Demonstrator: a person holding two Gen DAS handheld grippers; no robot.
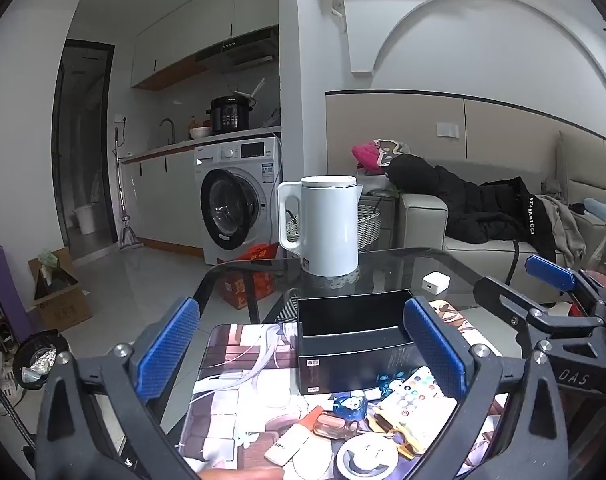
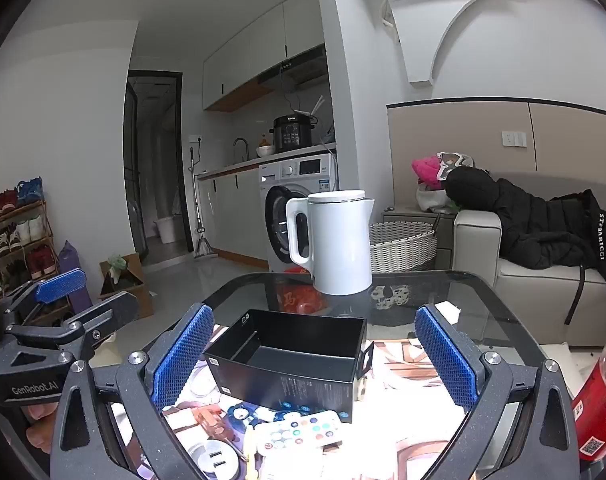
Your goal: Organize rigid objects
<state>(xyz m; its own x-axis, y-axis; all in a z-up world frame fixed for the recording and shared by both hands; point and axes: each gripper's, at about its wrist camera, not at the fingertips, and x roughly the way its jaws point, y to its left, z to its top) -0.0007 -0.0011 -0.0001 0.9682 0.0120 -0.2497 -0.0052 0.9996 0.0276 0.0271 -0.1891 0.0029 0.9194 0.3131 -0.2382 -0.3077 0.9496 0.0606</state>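
Note:
An empty black open box (image 1: 353, 338) (image 2: 291, 354) sits on a printed mat (image 1: 239, 364) on the glass table. Near me lie small items: a white remote with coloured buttons (image 1: 413, 402) (image 2: 299, 434), a round white USB charger (image 1: 365, 458) (image 2: 213, 460), a blue round piece (image 1: 349, 406) and a white flat stick (image 1: 287, 446). My left gripper (image 1: 303, 354) is open and empty above these items, in front of the box. My right gripper (image 2: 313, 360) is open and empty, its blue pads either side of the box in view.
A white kettle (image 1: 327, 226) (image 2: 339, 242) stands at the table's far edge. A small white adapter (image 1: 435, 281) lies right of it. A red drink bottle (image 2: 601, 408) stands at the right. A sofa with clothes (image 2: 543, 236) is behind, and a washing machine (image 1: 239, 200).

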